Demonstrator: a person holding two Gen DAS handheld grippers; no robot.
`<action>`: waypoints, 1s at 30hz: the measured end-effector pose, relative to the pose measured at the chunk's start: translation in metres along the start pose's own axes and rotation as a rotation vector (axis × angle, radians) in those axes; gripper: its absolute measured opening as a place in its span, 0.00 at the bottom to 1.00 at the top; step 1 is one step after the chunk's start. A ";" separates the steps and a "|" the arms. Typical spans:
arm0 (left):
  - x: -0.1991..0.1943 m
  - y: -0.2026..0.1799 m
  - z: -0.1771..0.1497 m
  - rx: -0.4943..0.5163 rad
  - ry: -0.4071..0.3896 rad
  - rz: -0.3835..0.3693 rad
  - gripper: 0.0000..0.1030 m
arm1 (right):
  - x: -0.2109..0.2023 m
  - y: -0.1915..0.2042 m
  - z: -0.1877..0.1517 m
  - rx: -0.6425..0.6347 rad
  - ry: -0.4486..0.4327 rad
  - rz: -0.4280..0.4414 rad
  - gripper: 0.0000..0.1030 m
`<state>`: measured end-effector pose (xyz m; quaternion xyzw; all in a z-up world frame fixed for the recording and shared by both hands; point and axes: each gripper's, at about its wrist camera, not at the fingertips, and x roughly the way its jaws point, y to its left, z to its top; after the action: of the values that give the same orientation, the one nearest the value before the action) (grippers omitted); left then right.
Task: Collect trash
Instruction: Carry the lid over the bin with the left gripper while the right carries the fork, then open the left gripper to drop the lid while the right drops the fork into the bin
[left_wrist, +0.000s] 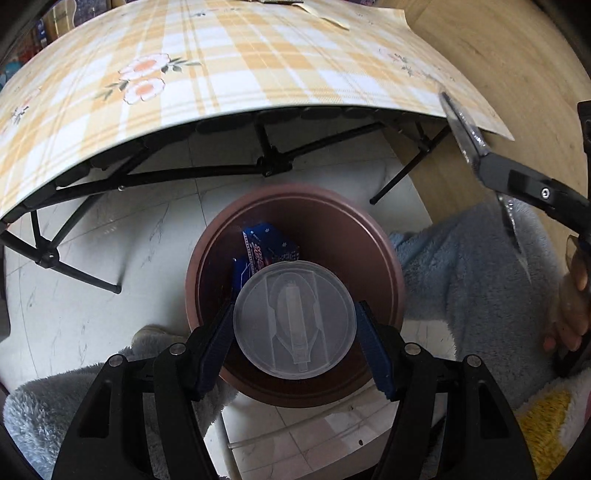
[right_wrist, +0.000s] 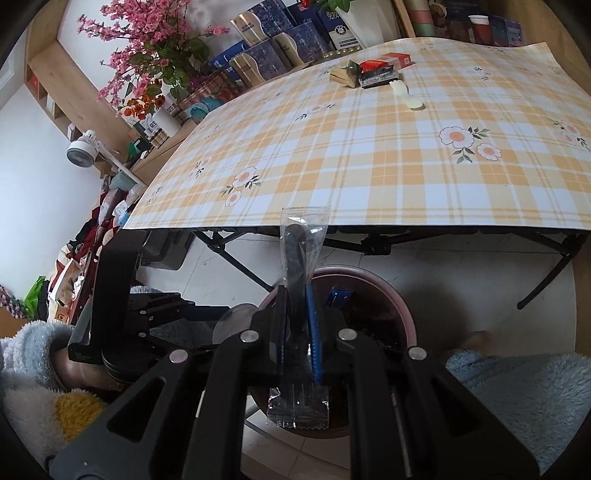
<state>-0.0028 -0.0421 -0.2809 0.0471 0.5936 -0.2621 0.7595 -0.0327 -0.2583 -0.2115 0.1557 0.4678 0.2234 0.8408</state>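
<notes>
My left gripper (left_wrist: 295, 321) is shut on a round clear plastic lid (left_wrist: 294, 319) and holds it above the open brown trash bin (left_wrist: 384, 258) on the floor. Blue wrappers (left_wrist: 269, 247) lie inside the bin. My right gripper (right_wrist: 299, 332) is shut on a clear plastic sachet (right_wrist: 301, 251) with a dark utensil inside, held upright over the bin's rim (right_wrist: 400, 306). The right gripper and its sachet also show in the left wrist view (left_wrist: 467, 129) at the right edge. The left gripper shows in the right wrist view (right_wrist: 155, 314) at the lower left.
A folding table with a yellow plaid cloth (right_wrist: 369, 158) stands behind the bin; red and gold packets (right_wrist: 376, 72) and a white spoon-like piece (right_wrist: 406, 96) lie at its far side. Black table legs (left_wrist: 177, 177) cross above the bin. Boxes and flowers (right_wrist: 155, 55) line the shelves behind.
</notes>
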 end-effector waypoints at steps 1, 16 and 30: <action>0.001 0.000 0.000 0.000 0.003 0.004 0.62 | 0.000 -0.001 -0.001 0.004 0.001 0.001 0.14; -0.044 0.010 -0.003 -0.088 -0.213 0.091 0.81 | 0.023 -0.011 -0.013 0.020 0.081 -0.071 0.14; -0.092 0.034 -0.015 -0.270 -0.426 0.197 0.88 | 0.052 -0.004 -0.023 -0.032 0.211 -0.146 0.14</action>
<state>-0.0146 0.0245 -0.2079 -0.0532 0.4424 -0.1093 0.8885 -0.0268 -0.2335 -0.2628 0.0834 0.5602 0.1843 0.8033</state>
